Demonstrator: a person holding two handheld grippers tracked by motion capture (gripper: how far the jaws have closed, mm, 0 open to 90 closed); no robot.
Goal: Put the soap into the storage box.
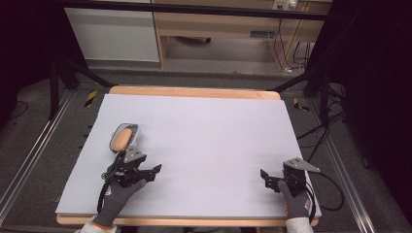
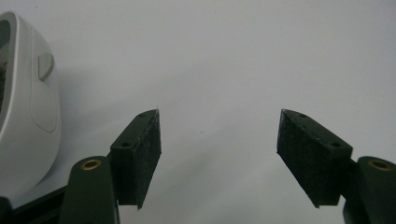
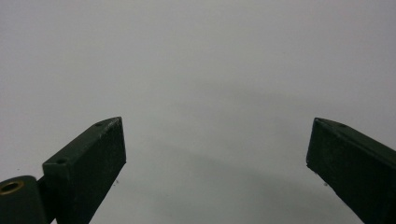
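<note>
A white oval plastic object with a tan top (image 1: pixel 124 137) lies on the left part of the pale sheet (image 1: pixel 204 141). My left gripper (image 1: pixel 148 165) sits just in front of it, a little to its right, with its jaws wide apart and nothing between them. In the left gripper view the object's white shell (image 2: pixel 28 116) stands at the left edge, beside the open left gripper (image 2: pixel 219 130) and outside its jaws. My right gripper (image 1: pixel 266 178) rests near the front right of the sheet, pointing left. The right gripper (image 3: pixel 217 140) is open over bare sheet.
The sheet covers a wooden table (image 1: pixel 194 91) whose edge shows at the back. Black frame legs (image 1: pixel 58 82) and cables (image 1: pixel 320 131) stand on the floor around the table. A wooden cabinet (image 1: pixel 218 29) lies beyond.
</note>
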